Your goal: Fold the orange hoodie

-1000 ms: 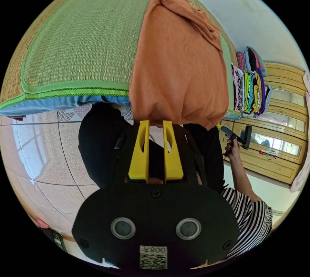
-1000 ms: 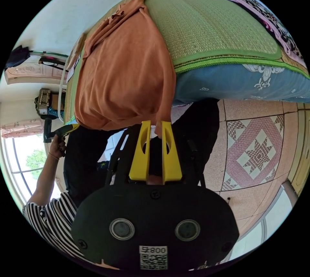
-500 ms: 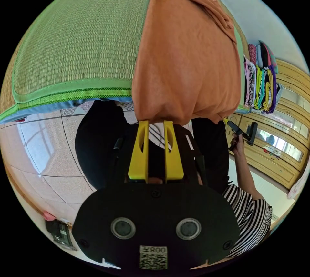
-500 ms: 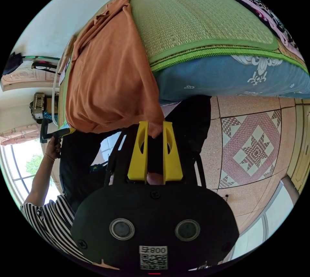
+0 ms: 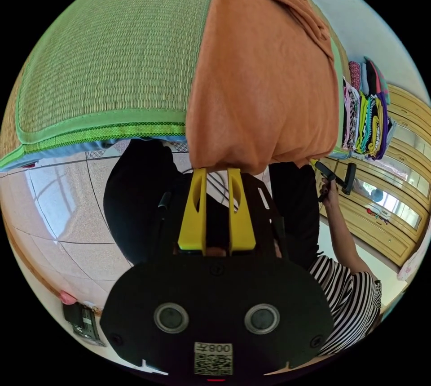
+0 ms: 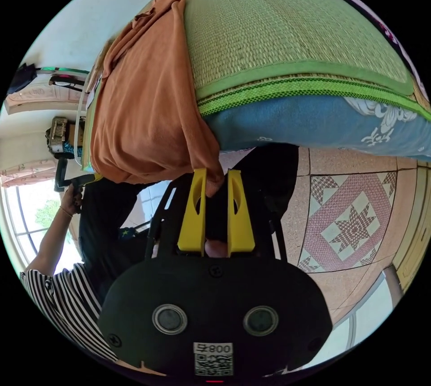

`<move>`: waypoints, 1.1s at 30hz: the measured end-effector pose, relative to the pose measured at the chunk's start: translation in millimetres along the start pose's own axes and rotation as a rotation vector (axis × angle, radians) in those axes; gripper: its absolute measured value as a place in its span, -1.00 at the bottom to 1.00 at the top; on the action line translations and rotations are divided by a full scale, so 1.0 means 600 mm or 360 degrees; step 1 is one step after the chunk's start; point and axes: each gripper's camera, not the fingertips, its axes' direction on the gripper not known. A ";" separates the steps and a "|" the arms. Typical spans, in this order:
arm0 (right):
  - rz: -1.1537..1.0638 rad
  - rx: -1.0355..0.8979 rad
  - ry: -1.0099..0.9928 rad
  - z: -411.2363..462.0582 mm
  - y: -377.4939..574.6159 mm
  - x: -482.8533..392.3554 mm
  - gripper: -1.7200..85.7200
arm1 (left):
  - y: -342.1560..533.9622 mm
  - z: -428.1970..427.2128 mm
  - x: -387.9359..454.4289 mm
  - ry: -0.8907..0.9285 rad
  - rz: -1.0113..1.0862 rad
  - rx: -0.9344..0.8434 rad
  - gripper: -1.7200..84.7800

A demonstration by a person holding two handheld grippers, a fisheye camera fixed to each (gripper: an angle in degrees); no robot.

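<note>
The orange hoodie [image 5: 260, 80] lies lengthwise on a green woven mat [image 5: 112, 53], its bottom hem hanging past the bed's near edge. My left gripper [image 5: 216, 172] is shut on one end of that hem. My right gripper [image 6: 215, 175] is shut on the other hem corner of the hoodie [image 6: 143, 112], a fold of orange cloth sitting between its yellow jaws. The left gripper view also shows the right gripper [image 5: 334, 177] in a hand at the far hem corner. In the right gripper view, the left gripper [image 6: 74, 179] is likewise at its corner.
A person in black trousers [image 5: 134, 197] and a striped top stands against the bed edge. A stack of folded clothes [image 5: 366, 107] sits at the mat's end beside a wooden wardrobe [image 5: 404, 206]. A blue mattress cover [image 6: 323, 121] hangs above a tiled floor [image 6: 354, 215].
Both cameras have come closer to the bed, so the mat and hoodie look larger. Each gripper keeps its hold on the hem, which has moved with them toward the bed edge.
</note>
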 end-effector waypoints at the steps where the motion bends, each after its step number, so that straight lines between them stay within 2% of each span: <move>1: -0.0033 -0.0011 0.0008 0.001 -0.002 -0.001 -0.79 | 0.003 -0.001 -0.001 -0.0005 0.0004 0.0010 -0.78; 11: -0.0123 -0.0035 -0.0108 -0.011 0.008 0.015 -0.91 | 0.037 -0.013 -0.051 -0.0011 -0.0063 0.0135 -0.80; 19: -0.0254 0.0013 -0.0457 -0.071 0.043 0.028 -0.94 | 0.074 -0.018 -0.070 0.0017 0.0063 0.0191 -0.87; 27: -0.0452 0.0108 -0.0687 -0.182 0.065 0.016 -0.94 | 0.180 -0.086 -0.104 0.0393 0.0249 0.0509 -0.90; 33: -0.0536 0.0275 -0.0817 -0.274 0.089 0.011 -0.95 | 0.248 -0.156 -0.105 0.0527 0.0450 0.0712 -0.93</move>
